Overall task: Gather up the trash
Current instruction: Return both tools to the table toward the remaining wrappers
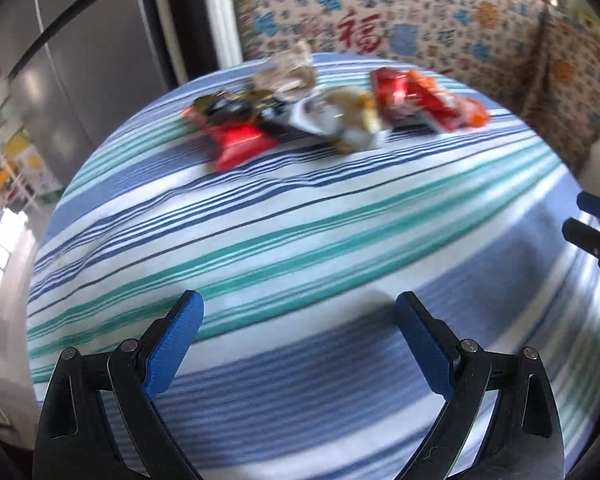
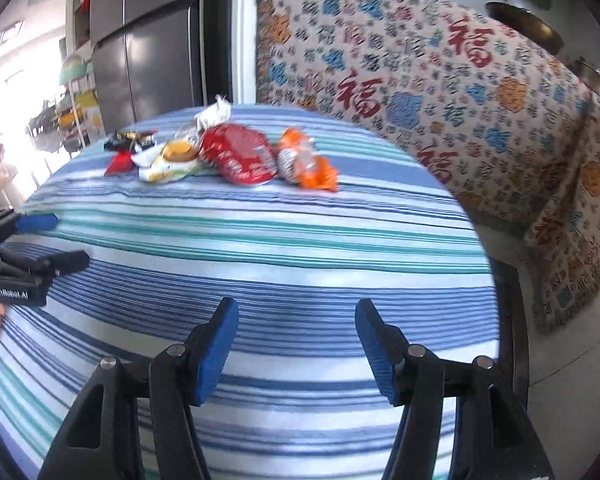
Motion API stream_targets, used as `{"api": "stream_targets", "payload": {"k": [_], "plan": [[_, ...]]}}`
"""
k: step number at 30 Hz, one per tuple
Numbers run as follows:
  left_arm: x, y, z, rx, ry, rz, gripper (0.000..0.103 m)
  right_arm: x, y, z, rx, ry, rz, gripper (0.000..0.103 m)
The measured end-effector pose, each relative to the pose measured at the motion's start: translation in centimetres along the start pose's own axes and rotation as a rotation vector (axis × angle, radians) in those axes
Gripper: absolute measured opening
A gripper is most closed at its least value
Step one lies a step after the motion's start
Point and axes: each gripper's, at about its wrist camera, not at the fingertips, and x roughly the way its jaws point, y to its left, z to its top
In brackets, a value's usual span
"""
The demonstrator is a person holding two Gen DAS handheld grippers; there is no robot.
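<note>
Both tools are angling down over the near edge of the bench (image 2: 260, 248), which is wearing a striped cloth. The left tool (image 1: 300, 320) is gaping wide with nothing in it; the right tool (image 2: 296, 328) is standing partly open, also gripping nothing. The wrappers (image 2: 228, 152) are lying heaped along the far edge, well apart from both.

"GenRobot.AI" is showing in white on the black body of the left gripper (image 2: 40, 240), at the right wrist view's left edge. Large red "福" characters are repeating across the patterned cloth (image 2: 460, 92) behind the table. Print on the wrappers (image 2: 236, 152) is staying too blurred to read.
</note>
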Motion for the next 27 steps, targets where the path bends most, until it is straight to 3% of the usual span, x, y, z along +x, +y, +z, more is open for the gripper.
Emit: {"api": "stream_targets", "payload": {"k": [5,7,10,15,21,24,25,26,27], "plan": [[1.2,2.2,0.9,-0.065,0.017,-0.001,0.103,3.8,0.6,1.3,0.034,0.072,-0.006,0.062],[1.7,2.4,1.2,-0.075,0.015,0.007,0.103,4.4,0.3,1.9,0.074,0.071,0.004,0.072],[2.4,2.8,2.0,-0.085,0.017,0.009,0.103,5.4,0.1,2.3,0.098,0.09,0.005,0.078],[3.9,3.7,4.1,-0.105,0.016,0.012,0.102,5.4,-0.1,2.3,0.099,0.09,0.01,0.078],[5.6,4.3,7.7,-0.152,-0.051,-0.008,0.098,5.3,-0.2,2.3,0.097,0.091,0.007,0.078],[6.9,4.2,9.1,-0.133,-0.047,0.025,0.072,5.3,-0.2,2.2,0.099,0.091,0.009,0.078],[7.1,4.3,9.2,-0.128,-0.043,0.032,0.05,5.3,-0.1,2.3,0.098,0.09,0.008,0.078],[7.1,4.3,9.2,-0.121,-0.046,0.04,0.042,5.3,-0.1,2.3,0.099,0.09,0.009,0.079],[6.8,4.3,9.1,-0.114,-0.054,0.053,0.042,5.3,-0.1,2.3,0.099,0.09,0.01,0.079]]}}
